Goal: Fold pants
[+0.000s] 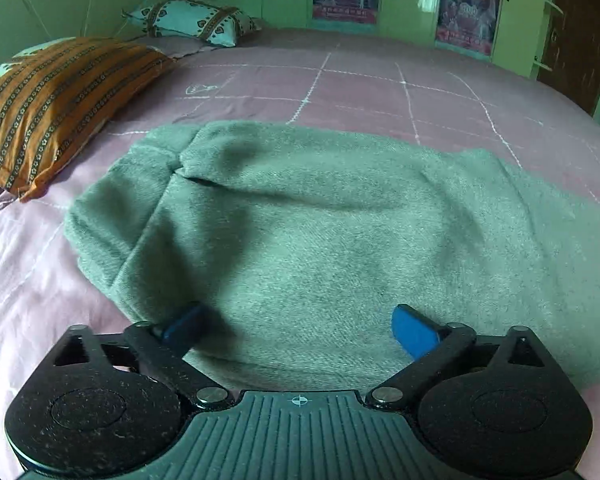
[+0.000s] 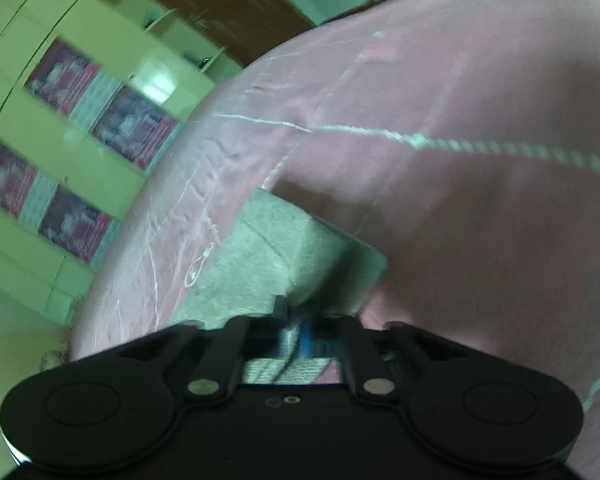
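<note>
The pants, grey-green and folded, lie on the pink bedsheet just ahead of the left gripper, whose blue pads stand spread wide and empty above them, while the right gripper is clenched on an edge of their cloth.

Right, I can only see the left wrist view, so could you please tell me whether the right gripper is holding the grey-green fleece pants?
Observer: Yes, the right gripper is shut on a corner of the grey-green fleece pants.
Operator: Is that corner lying flat?
Observer: No, it juts forward from the jaws above the pink bedsheet.
Operator: Anything else nearby there?
Observer: Only bedsheet; posters hang on the green wall beyond.
</note>
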`<state>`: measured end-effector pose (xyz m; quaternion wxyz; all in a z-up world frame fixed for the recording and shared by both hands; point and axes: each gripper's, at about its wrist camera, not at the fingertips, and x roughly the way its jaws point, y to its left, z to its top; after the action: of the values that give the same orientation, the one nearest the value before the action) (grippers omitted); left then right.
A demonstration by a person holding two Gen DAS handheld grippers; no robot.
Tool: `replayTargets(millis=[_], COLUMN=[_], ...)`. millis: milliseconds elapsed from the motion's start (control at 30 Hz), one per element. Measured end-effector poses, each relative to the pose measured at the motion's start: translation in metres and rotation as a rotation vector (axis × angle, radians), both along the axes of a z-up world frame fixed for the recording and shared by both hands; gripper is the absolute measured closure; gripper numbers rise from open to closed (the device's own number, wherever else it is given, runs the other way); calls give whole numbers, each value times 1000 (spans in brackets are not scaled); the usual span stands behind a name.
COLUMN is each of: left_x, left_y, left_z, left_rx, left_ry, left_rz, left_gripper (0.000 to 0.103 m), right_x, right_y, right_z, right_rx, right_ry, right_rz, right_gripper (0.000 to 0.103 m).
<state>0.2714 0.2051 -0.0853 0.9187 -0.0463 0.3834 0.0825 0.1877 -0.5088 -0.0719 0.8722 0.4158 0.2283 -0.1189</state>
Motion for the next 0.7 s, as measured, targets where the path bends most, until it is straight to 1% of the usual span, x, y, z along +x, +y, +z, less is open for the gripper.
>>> replayTargets(millis=[67, 133, 200, 267, 300, 333, 400, 467, 500, 533, 600, 667, 700], left_x=[-2, -3, -3, -5, -4, -4, -5, -6, -6, -6, -7, -9, -14], left_y=[6, 8, 9, 5, 5, 4, 6, 6, 5, 5, 4, -4, -10], left_z=[1, 1, 2, 2, 1, -1, -1, -2, -2, -2, 1, 12, 18], left_rx=[-24, -23, -24, -24, -24, -25, -34, -38, -39, -38, -34, -12, -21], left_ry=[-4, -8, -8, -5, -2, 0, -4, -8, -7, -6, 1, 11, -11], left_rz=[-3, -15, -19, -22, -25, -28, -31, -36, -38, -42, -44, -44, -68], left_gripper=[3, 3, 3, 3, 3, 3, 3, 2, 1, 0, 0, 0, 0], right_x=[-10, -16, -12, -4, -5, -5, -6, -5, 0, 5, 5, -2, -8], right_y=[6, 7, 1, -8, -11, -11, -7, -3, -4, -6, -10, -7, -5], right_z=[15, 18, 0, -23, -29, -29, -23, -16, -17, -24, -25, -16, -11], right_rx=[-40, -50, -31, 33, 68, 74, 56, 2, -25, -17, -1, 0, -9], right_ry=[-42, -44, 23, 73, 56, 45, 24, -7, 22, 58, 45, 15, 0], right_rz=[16, 27, 19, 17, 6, 1, 0, 17, 26, 35, 36, 23, 13], right_gripper=[103, 103, 103, 103, 103, 103, 103, 103, 103, 103, 103, 95, 87])
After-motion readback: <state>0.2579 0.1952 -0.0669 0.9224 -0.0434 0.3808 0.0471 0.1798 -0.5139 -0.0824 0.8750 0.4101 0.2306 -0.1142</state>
